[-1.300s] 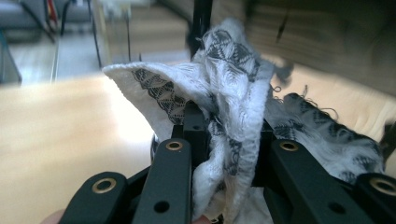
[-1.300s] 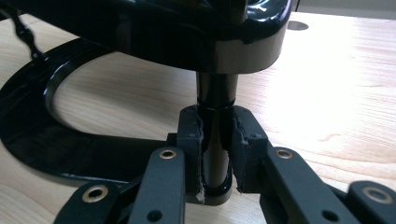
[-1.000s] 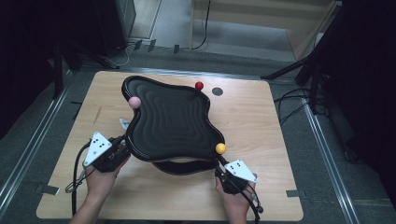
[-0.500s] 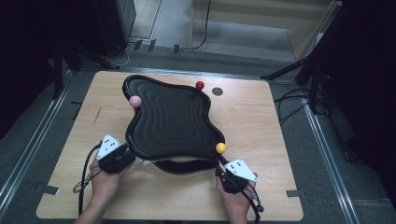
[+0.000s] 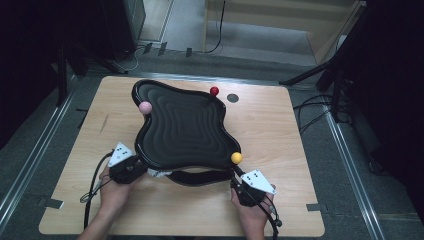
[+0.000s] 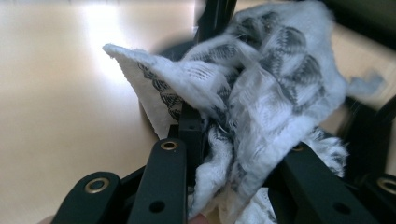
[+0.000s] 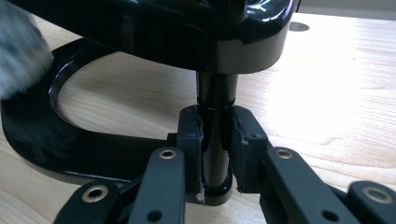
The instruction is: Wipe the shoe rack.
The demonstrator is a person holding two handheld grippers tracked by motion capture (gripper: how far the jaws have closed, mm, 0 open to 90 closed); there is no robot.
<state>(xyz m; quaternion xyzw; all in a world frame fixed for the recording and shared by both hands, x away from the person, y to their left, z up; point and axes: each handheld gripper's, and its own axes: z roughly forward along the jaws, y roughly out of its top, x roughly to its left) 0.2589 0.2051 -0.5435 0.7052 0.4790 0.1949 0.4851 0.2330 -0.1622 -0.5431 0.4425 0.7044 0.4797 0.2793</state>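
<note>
Left gripper view: left tongs [image 6: 233, 154] pinch a crumpled white patterned cloth [image 6: 261, 93]; jaws nearly together with the cloth bunched between them, having just eased open slightly. High view: the cloth [image 5: 159, 173] sits under the near-left edge of the black wavy tray [image 5: 185, 127] on the tabletop [image 5: 300, 130]. Right gripper view: right tongs [image 7: 215, 140] clamp tight on the tray's black upright post [image 7: 215, 98] above the curved base [image 7: 42, 135], near-right corner by the yellow ball [image 5: 236, 158].
</note>
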